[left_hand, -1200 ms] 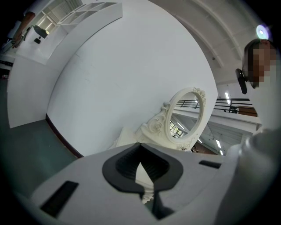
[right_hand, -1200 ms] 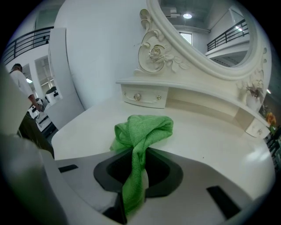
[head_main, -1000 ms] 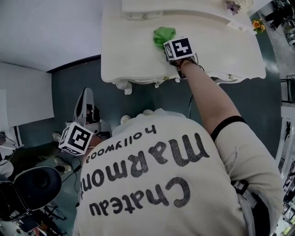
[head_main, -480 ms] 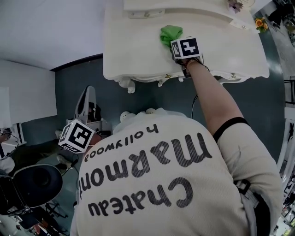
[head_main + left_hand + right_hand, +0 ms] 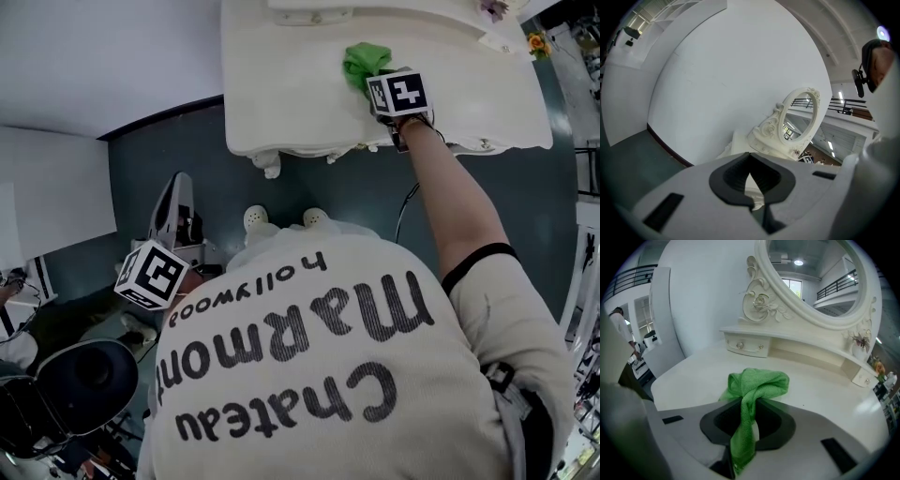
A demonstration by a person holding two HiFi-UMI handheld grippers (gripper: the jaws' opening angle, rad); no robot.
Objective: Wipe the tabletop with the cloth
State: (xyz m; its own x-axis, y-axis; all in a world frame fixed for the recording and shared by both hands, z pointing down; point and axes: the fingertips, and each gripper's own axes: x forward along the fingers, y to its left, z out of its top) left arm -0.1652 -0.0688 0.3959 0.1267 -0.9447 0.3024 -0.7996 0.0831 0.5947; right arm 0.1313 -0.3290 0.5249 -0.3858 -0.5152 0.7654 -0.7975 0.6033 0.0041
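Ornate white mirror (image 5: 811, 282) above small drawer (image 5: 746, 347); flower vase (image 5: 859, 348) at right.

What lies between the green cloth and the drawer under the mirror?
Nothing; the right gripper view shows bare tabletop from cloth to drawer.

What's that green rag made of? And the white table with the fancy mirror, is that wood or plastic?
Green cloth: looks like microfibre or terry, matte, with a fine looped weave and soft folds.
Tabletop: smooth cream surface with a soft sheen, probably painted wood or moulded resin; the pictures can't settle which.
Mirror frame: the same cream finish, with carved or cast scrolls.
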